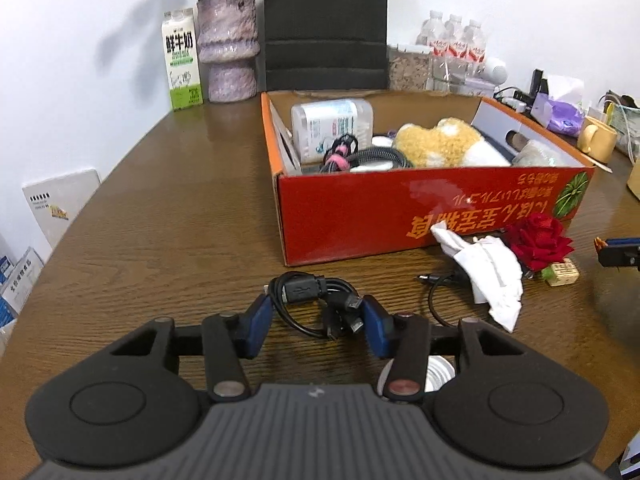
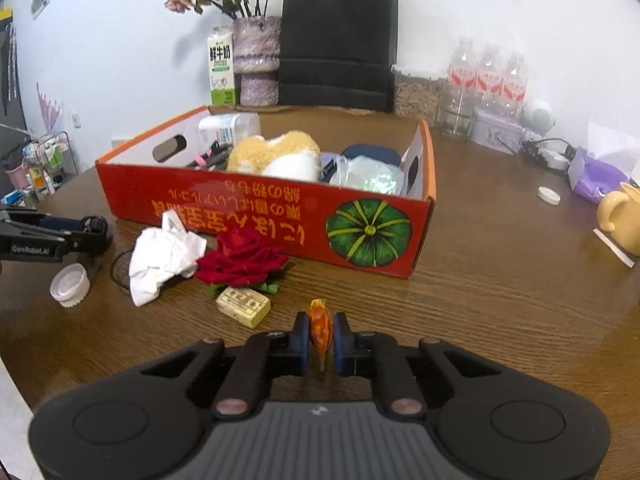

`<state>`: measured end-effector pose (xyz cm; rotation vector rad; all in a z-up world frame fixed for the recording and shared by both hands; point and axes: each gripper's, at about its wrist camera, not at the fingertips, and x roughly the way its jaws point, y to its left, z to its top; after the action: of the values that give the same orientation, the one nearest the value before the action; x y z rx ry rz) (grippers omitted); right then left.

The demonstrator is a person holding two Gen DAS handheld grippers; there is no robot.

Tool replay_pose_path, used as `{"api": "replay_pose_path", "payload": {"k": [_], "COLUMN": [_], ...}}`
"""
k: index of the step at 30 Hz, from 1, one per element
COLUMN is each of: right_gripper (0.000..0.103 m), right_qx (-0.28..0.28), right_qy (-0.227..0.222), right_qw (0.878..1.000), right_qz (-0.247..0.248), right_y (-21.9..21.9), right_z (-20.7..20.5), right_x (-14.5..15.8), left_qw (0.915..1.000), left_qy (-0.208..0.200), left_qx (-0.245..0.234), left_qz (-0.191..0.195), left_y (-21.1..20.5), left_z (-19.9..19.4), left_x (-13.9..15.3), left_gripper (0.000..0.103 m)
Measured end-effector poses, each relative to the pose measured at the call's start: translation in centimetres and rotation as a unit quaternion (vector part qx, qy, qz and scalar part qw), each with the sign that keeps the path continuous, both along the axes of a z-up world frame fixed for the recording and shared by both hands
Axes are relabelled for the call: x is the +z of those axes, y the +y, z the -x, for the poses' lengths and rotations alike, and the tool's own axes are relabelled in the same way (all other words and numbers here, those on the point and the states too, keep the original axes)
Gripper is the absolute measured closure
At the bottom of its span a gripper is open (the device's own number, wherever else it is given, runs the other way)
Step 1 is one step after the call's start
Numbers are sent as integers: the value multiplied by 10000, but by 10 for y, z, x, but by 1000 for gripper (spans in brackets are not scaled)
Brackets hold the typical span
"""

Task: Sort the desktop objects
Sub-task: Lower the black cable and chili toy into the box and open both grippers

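Observation:
My left gripper [image 1: 318, 312] is open, its blue fingers on either side of a coiled black USB cable [image 1: 316, 300] that lies on the wooden table. My right gripper [image 2: 321, 330] is shut on a small orange dried leaf-like piece [image 2: 320, 328] held just above the table. The red cardboard box [image 1: 400, 216] stands behind, holding a plush toy [image 1: 444, 142], a plastic jar [image 1: 332, 124] and cables. The box also shows in the right wrist view [image 2: 248, 208]. A red rose [image 2: 240, 260], crumpled white tissue [image 2: 164, 256] and a small beige block [image 2: 244, 306] lie before the box.
A white bottle cap [image 2: 70, 284] lies at the left. A yellow mug [image 2: 622, 216], tissue pack [image 2: 596, 176], water bottles [image 2: 488, 76], black bag [image 2: 338, 40], vase [image 2: 256, 60] and milk carton [image 2: 221, 70] stand around the back of the table.

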<state>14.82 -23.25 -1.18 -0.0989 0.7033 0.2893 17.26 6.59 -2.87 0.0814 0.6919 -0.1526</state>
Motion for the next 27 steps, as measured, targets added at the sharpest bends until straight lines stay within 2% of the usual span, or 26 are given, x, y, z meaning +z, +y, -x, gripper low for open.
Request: {"api": "replay_pose_path", "payload": {"k": [12, 20, 27], "right_gripper": [92, 92, 92], "right_qx": [-36, -91, -207], "right_qy": [-694, -1203, -1354], "right_qw": [9972, 9903, 9858], "right_qz": [-293, -695, -970], "right_y": [4, 17, 28], "right_z": [6, -18, -61], "right_x": [36, 62, 69], "left_qw": [9958, 9886, 9820], "left_qy": [-876, -1418, -1712], "left_qx": [-155, -99, 19], "left_qz": [212, 506, 796], "left_y": [-4, -24, -44], "left_z": [17, -11, -48], "left_x": [56, 84, 91], "left_gripper": [54, 54, 54]}}
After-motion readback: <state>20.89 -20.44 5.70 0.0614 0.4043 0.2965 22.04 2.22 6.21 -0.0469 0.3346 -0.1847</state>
